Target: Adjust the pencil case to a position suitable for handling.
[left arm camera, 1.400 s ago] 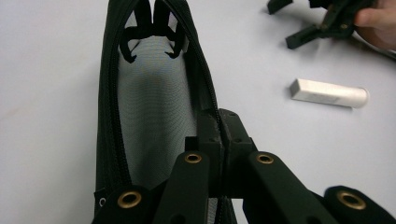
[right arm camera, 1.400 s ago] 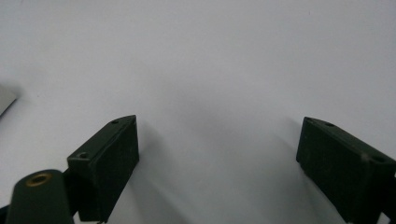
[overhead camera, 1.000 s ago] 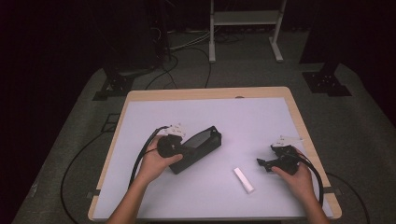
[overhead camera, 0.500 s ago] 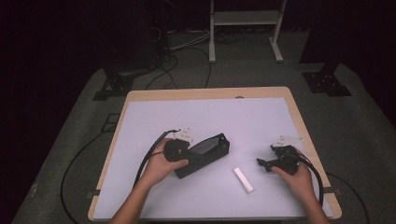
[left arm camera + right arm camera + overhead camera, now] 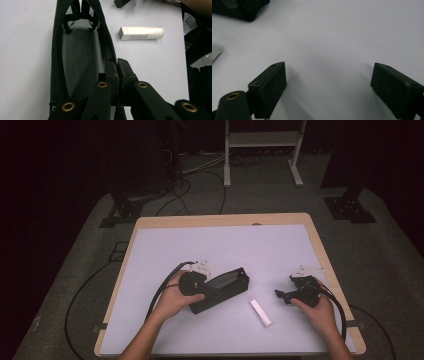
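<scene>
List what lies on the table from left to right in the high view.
Left hand-held gripper → black zip pouch → white tube → right hand-held gripper.

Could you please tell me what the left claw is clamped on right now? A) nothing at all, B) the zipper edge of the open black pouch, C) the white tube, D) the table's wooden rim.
B: in the left gripper view, the left claw is shut on the zipper edge of the open black pouch, while the white tube lies apart on the table.
</scene>
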Demonstrator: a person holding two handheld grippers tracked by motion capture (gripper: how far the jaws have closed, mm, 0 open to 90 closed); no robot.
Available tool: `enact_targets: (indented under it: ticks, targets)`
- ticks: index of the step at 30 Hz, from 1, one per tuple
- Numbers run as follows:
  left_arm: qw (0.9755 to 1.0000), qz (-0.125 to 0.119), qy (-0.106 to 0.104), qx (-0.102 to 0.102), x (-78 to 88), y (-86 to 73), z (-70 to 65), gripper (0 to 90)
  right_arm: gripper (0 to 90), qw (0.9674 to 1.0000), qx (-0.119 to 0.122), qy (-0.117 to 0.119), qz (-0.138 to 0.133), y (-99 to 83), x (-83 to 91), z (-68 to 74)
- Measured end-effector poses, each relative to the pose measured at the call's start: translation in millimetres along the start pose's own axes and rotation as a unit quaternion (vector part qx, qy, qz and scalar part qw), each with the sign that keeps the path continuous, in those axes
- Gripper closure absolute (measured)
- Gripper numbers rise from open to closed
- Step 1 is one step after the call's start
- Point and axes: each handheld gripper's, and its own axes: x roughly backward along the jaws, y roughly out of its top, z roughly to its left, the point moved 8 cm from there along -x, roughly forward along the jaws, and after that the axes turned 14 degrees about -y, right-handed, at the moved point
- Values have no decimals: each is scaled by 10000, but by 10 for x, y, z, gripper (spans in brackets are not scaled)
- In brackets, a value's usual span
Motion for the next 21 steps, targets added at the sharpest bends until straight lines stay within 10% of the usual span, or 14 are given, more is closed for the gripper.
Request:
enact_targets:
  ticks: [12, 21]
  targets:
    - [9994, -299, 23, -152, 212, 97, -66, 747, 122, 10000, 3, 0, 0, 0, 0, 0]
    - [9967, -544, 586, -158, 448, 178, 72, 689, 121, 10000, -5, 0, 4, 0, 0, 0]
